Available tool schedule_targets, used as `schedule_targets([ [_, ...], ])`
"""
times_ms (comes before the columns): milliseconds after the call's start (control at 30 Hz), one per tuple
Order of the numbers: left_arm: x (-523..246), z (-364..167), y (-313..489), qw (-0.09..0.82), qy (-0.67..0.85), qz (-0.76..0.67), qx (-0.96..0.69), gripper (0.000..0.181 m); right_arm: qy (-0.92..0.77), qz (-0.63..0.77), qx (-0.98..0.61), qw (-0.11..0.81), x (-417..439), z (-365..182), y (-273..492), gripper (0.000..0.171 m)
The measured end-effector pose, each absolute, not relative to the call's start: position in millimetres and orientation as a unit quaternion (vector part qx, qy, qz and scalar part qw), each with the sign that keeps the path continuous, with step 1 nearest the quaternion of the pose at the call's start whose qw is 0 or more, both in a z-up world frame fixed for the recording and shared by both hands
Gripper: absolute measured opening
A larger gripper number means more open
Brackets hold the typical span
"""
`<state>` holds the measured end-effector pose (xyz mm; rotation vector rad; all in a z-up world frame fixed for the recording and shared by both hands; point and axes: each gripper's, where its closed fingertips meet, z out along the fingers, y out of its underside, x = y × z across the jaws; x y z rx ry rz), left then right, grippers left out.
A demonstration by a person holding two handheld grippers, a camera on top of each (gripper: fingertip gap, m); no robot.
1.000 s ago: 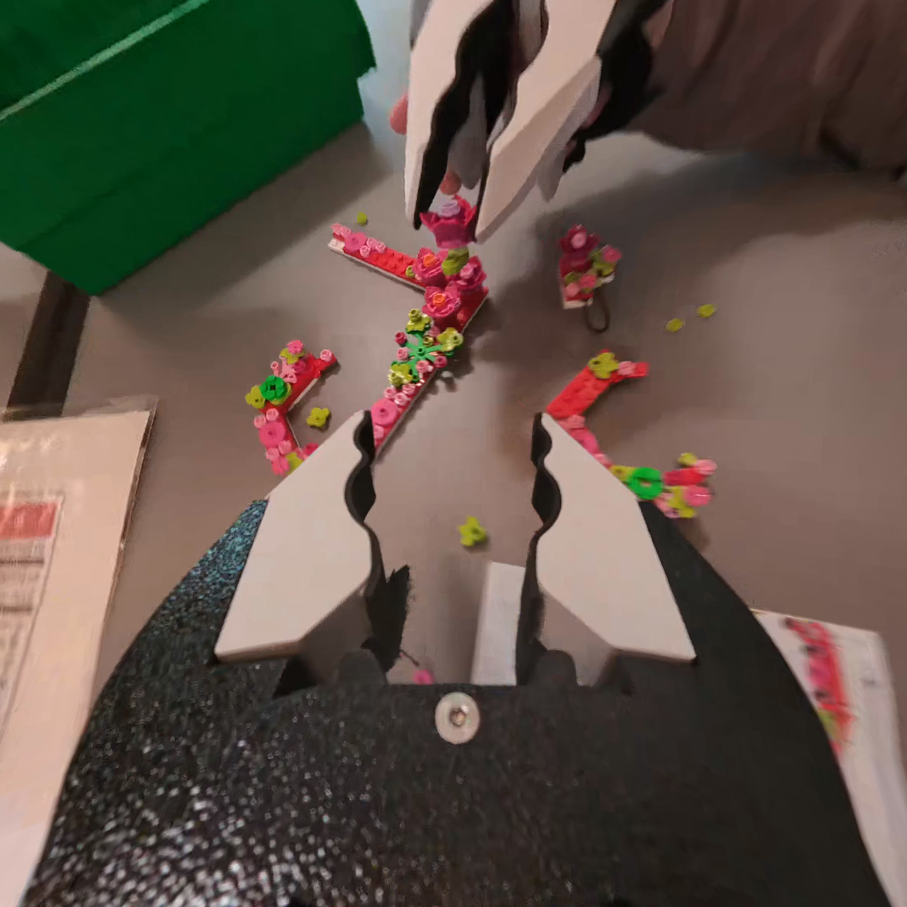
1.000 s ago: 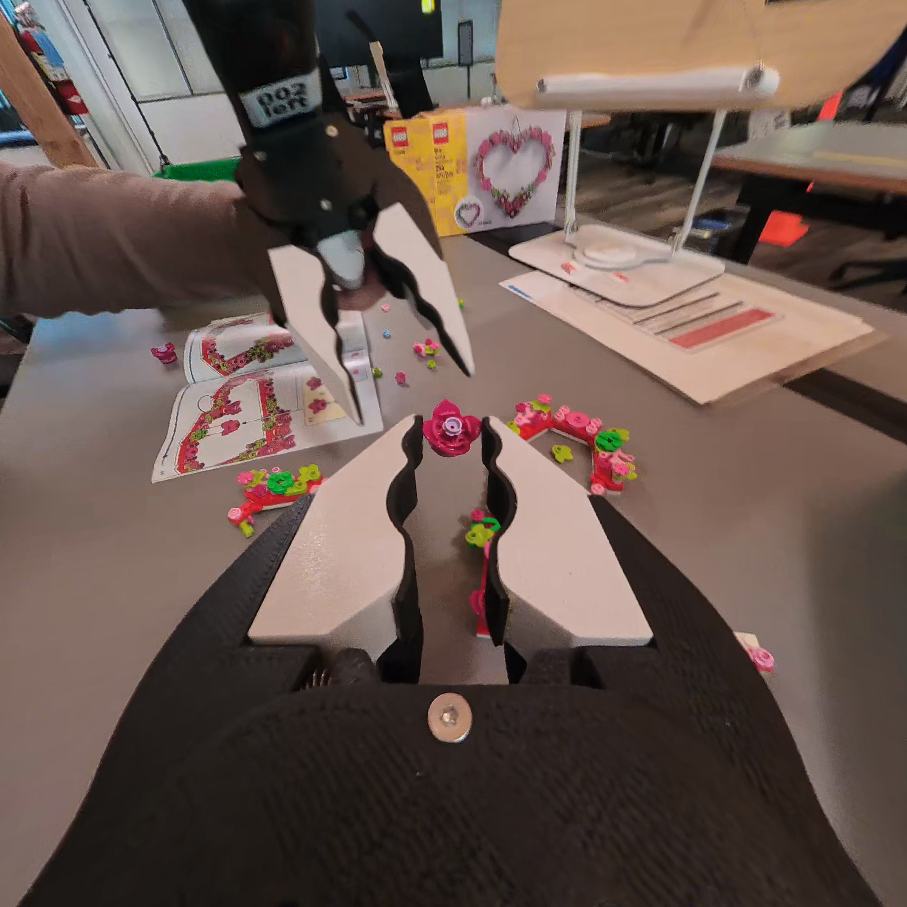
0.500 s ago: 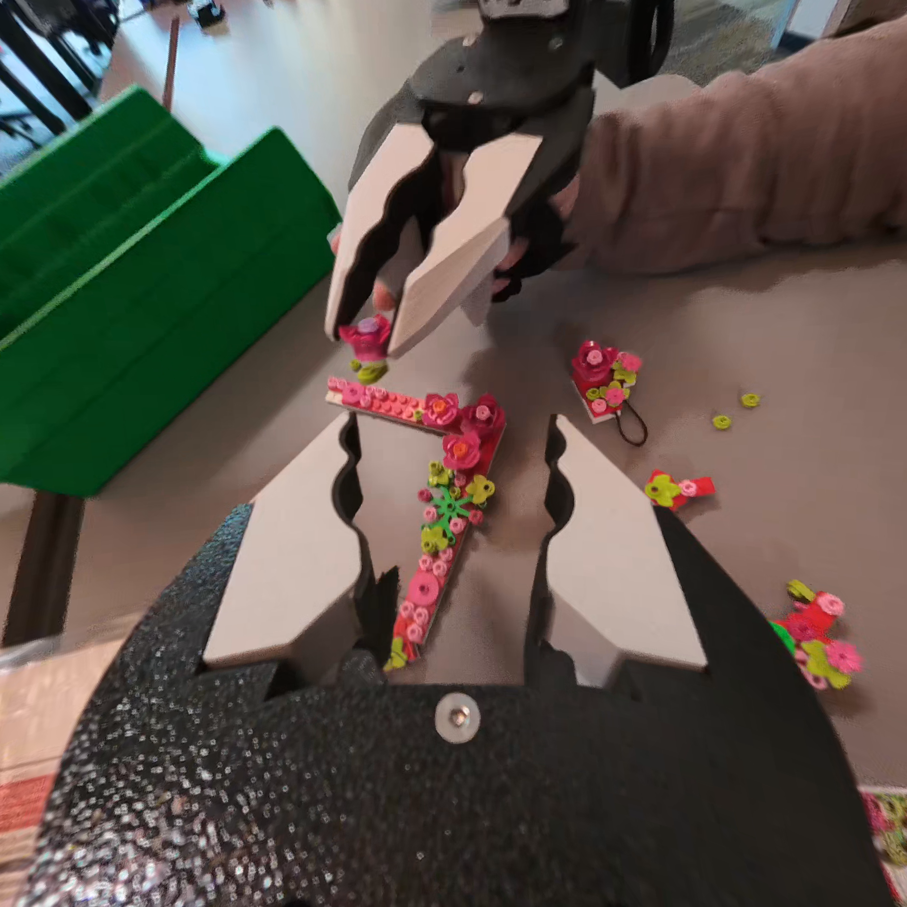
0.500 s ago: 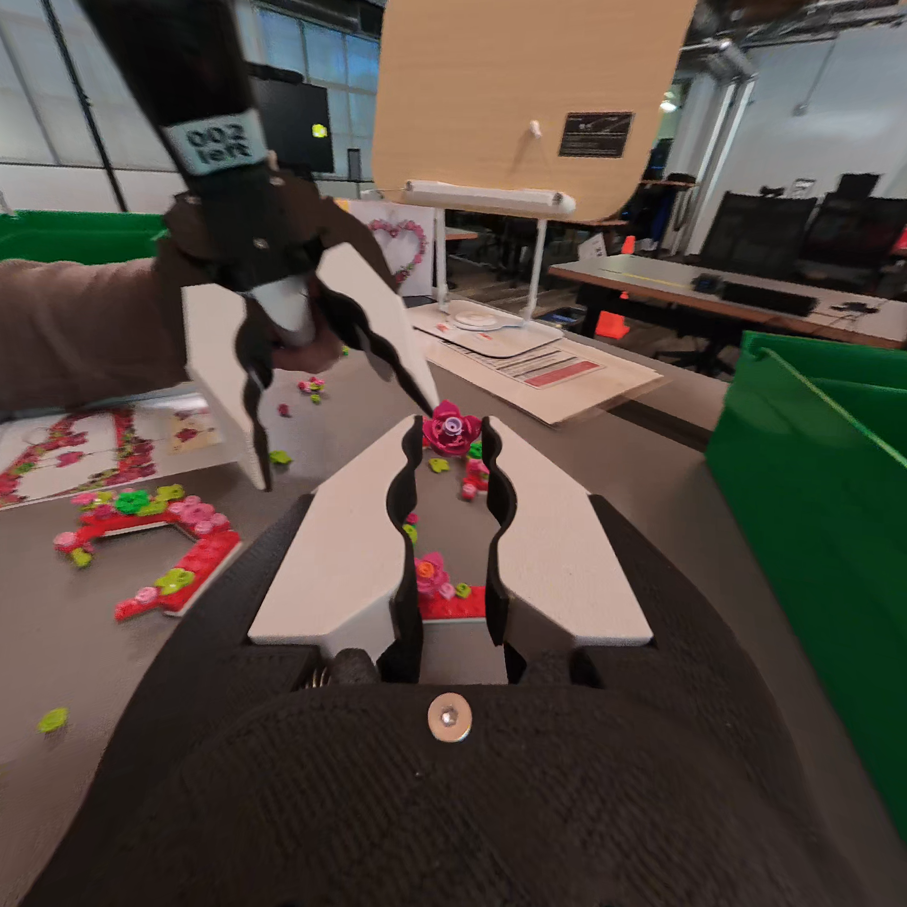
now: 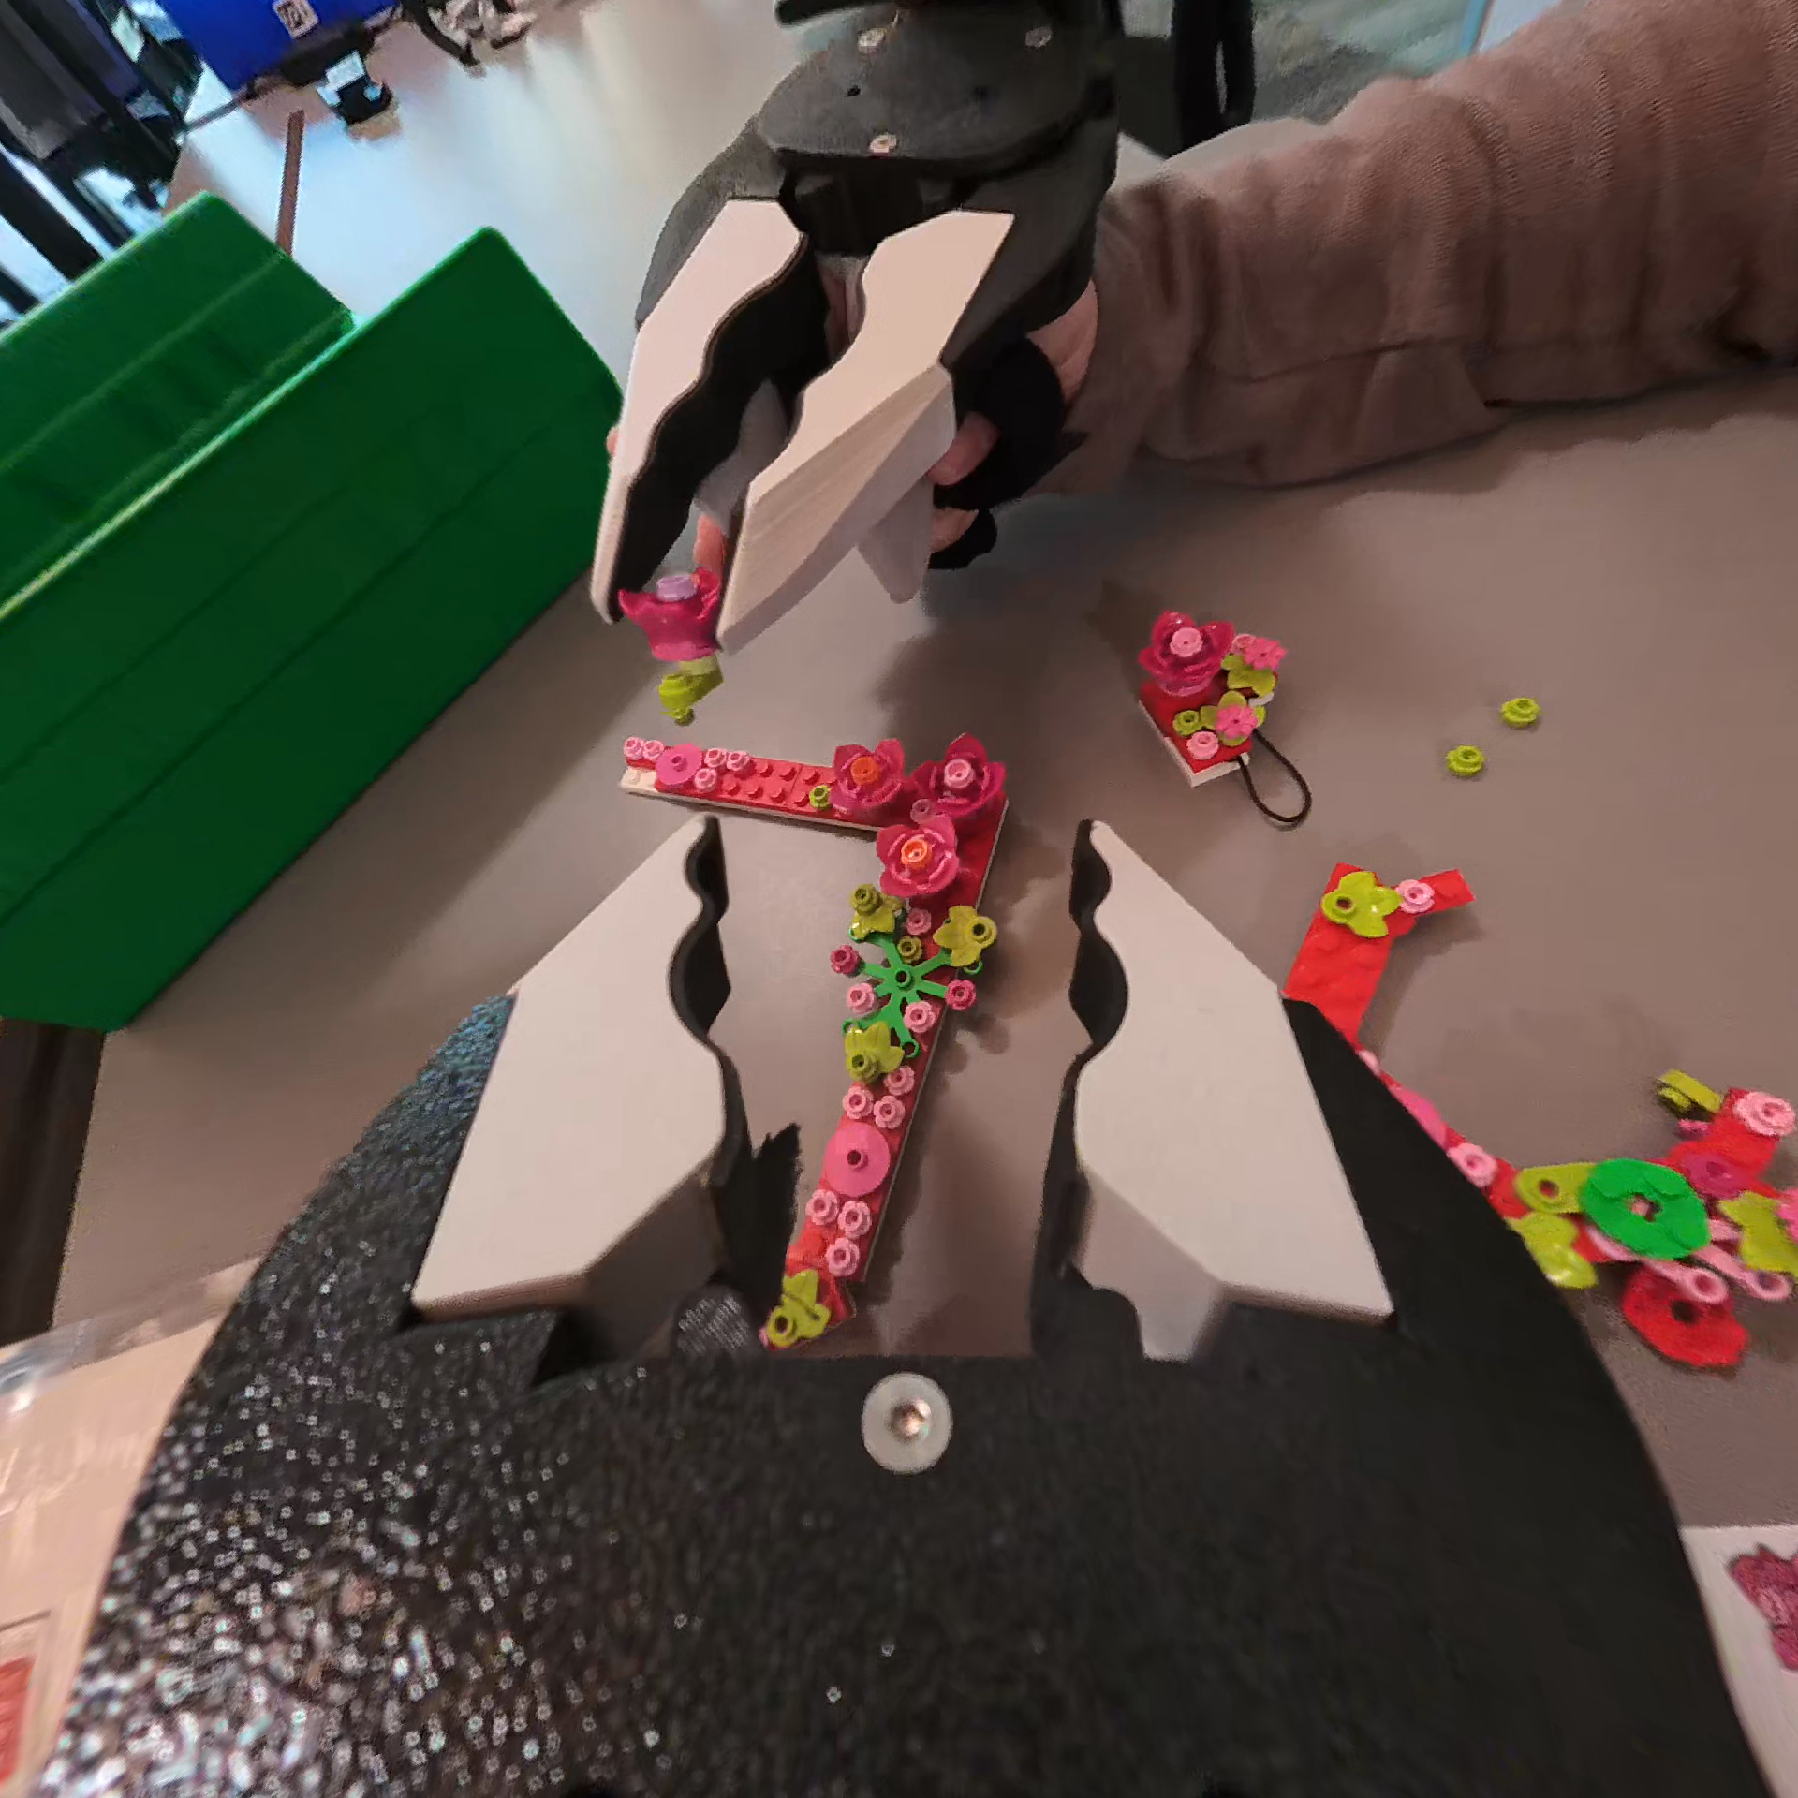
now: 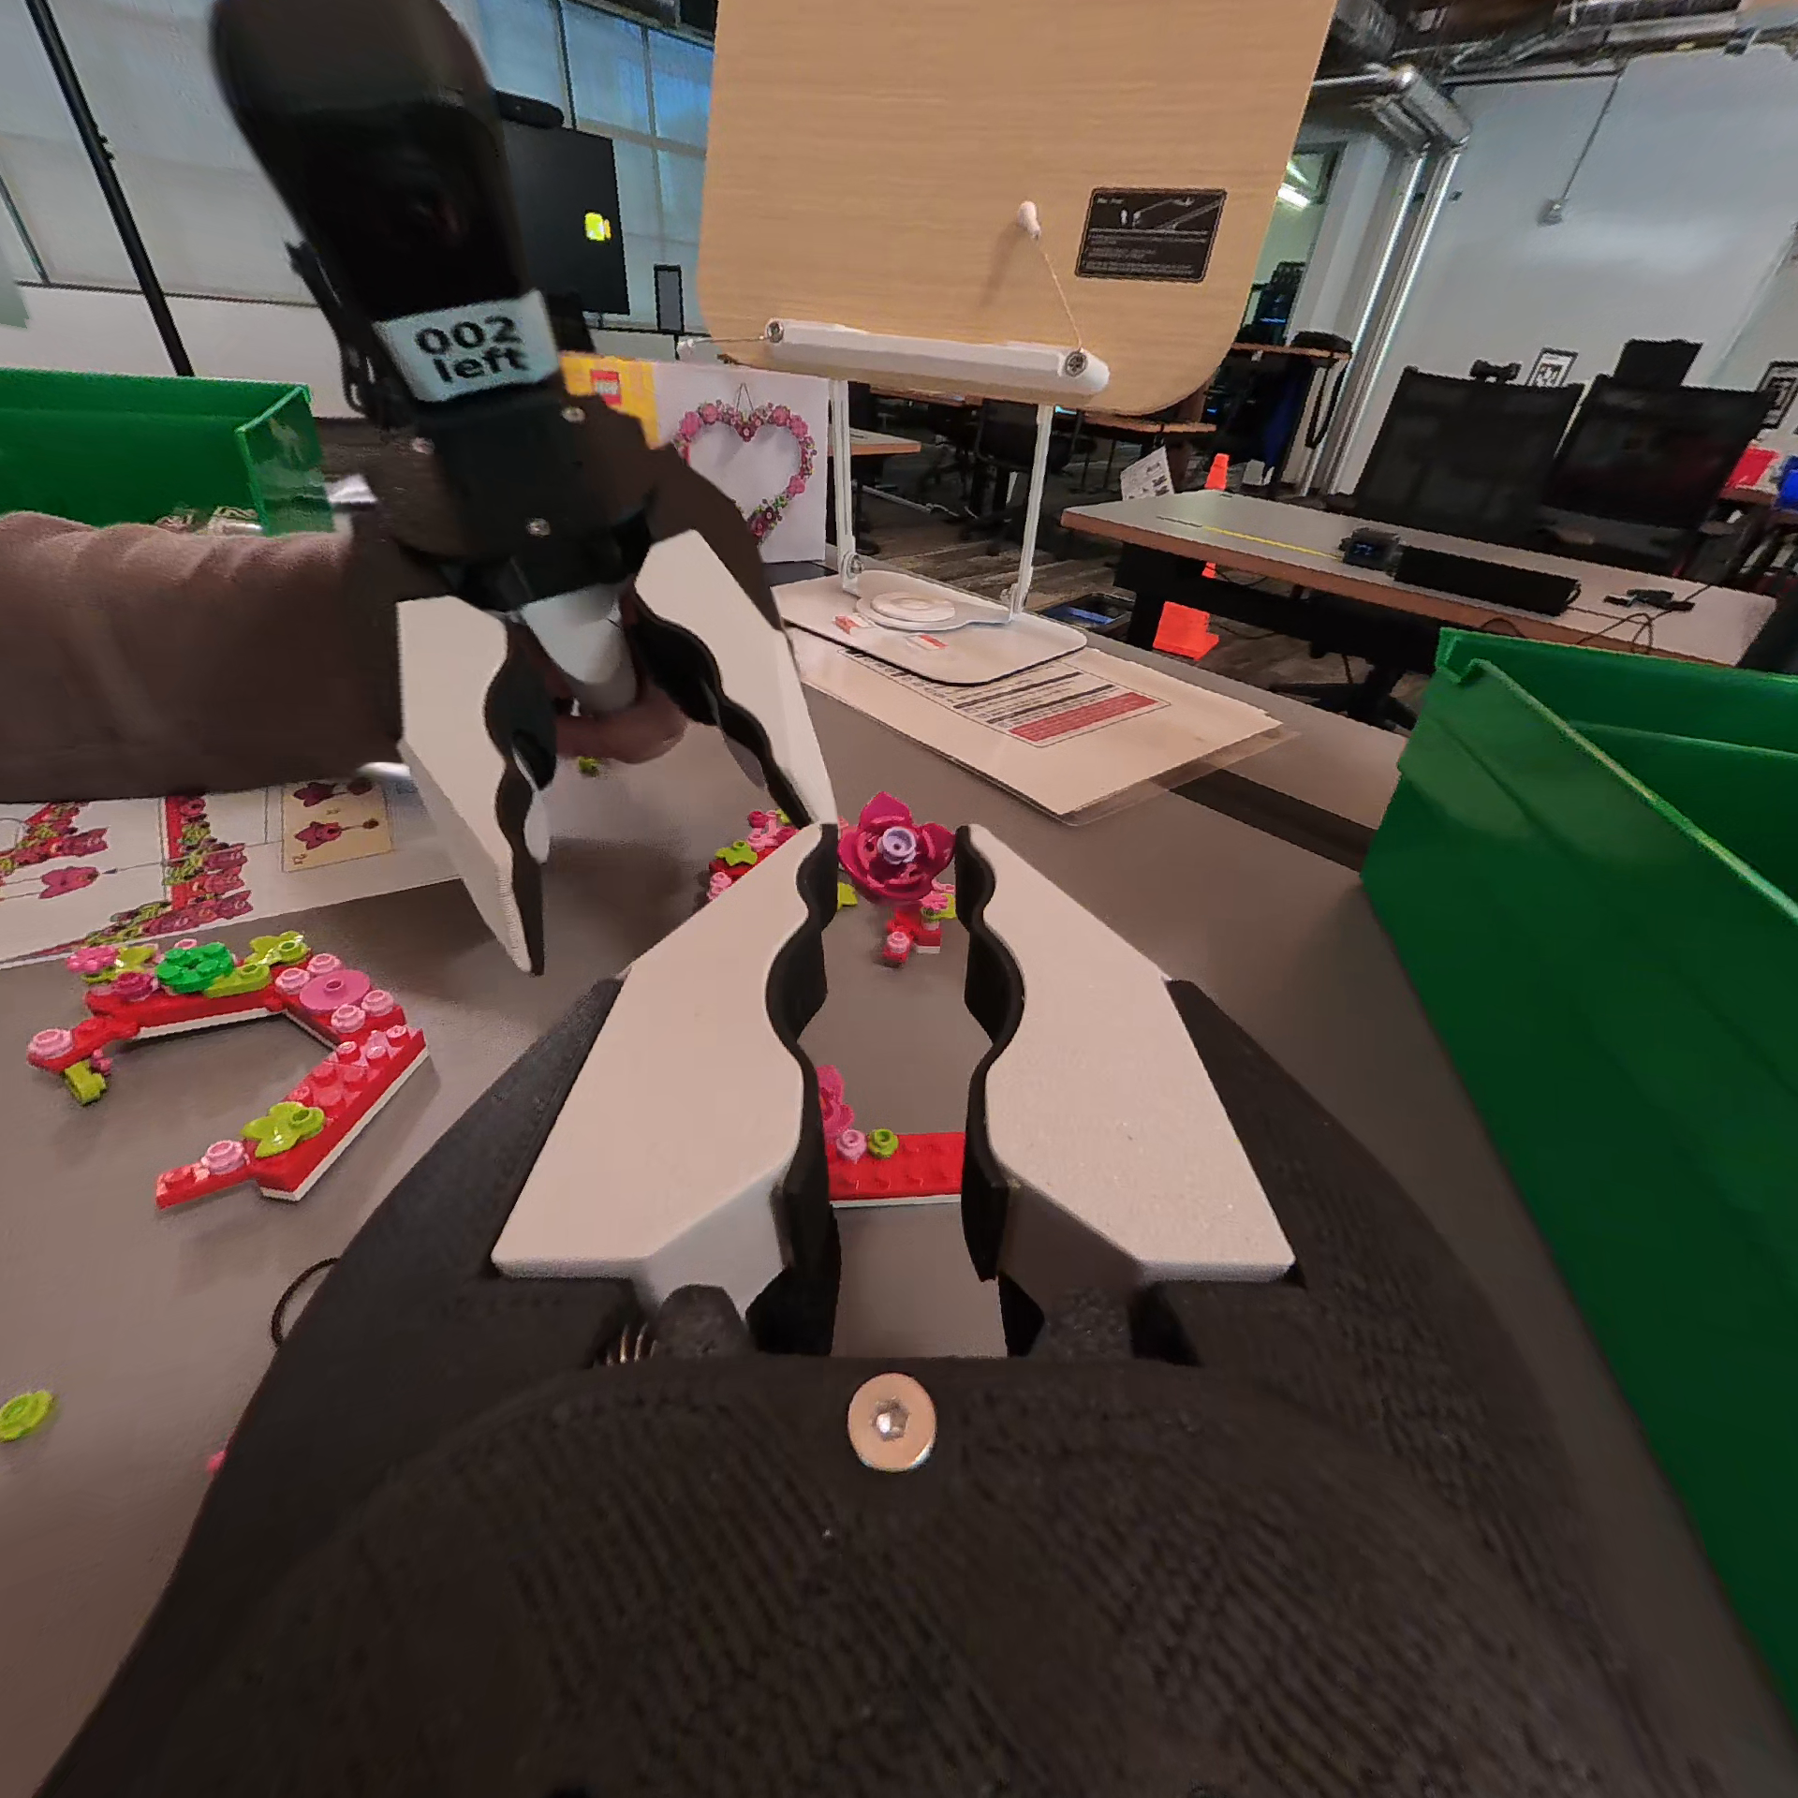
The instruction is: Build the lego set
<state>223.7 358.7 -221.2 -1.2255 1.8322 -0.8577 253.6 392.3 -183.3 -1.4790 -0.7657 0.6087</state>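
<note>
My right gripper [image 6: 892, 842] is shut on a magenta rose [image 6: 890, 856] with a lime leaf under it. In the left wrist view the right gripper [image 5: 669, 611] holds this rose [image 5: 673, 628] in the air, just above the far left end of an L-shaped red flower segment [image 5: 881, 983] lying on the grey table. That segment also shows between my right fingers [image 6: 895, 1163]. My left gripper [image 5: 895, 837] is open and empty, low over the long arm of the L segment, jaws either side of it. It also shows in the right wrist view [image 6: 671, 890].
A green bin [image 5: 243, 584] stands left of the segment, close to the right gripper [image 6: 1605, 973]. Other flower segments [image 5: 1206, 701] [image 5: 1362, 934] [image 6: 243, 1012], loose lime pieces [image 5: 1464, 759], an instruction booklet [image 6: 146, 856], the set's box [image 6: 739, 457] and a board stand [image 6: 924, 623] lie around.
The right gripper has lifted the rose from the corner of the L segment and carried it to above the segment's far left end. The left gripper has moved forward over the segment, still open.
</note>
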Motion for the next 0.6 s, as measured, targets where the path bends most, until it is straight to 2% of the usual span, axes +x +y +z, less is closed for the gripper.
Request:
schedule_targets([
  [133,219.8,-227.1,364.2,0.362,0.707,-0.359,-0.490,0.070,-0.342,0.264,-0.646,0.629,250.9,-183.2,390.2,0.022],
  [333,215.5,-239.7,376.9,0.304,0.766,-0.295,-0.483,0.071,-0.355,0.271,-0.660,0.604,248.5,-188.5,385.8,0.022],
  [467,206.4,-257.8,382.9,0.239,0.816,-0.244,-0.466,0.062,-0.379,0.285,-0.679,0.561,237.9,-196.6,375.9,0.023],
  [533,205.6,-263.0,379.0,0.226,0.828,-0.247,-0.450,0.052,-0.388,0.282,-0.688,0.545,231.6,-198.1,371.6,0.022],
  [600,201.8,-270.7,380.4,0.214,0.831,-0.237,-0.456,0.050,-0.393,0.275,-0.699,0.530,225.9,-200.2,368.6,0.022],
])
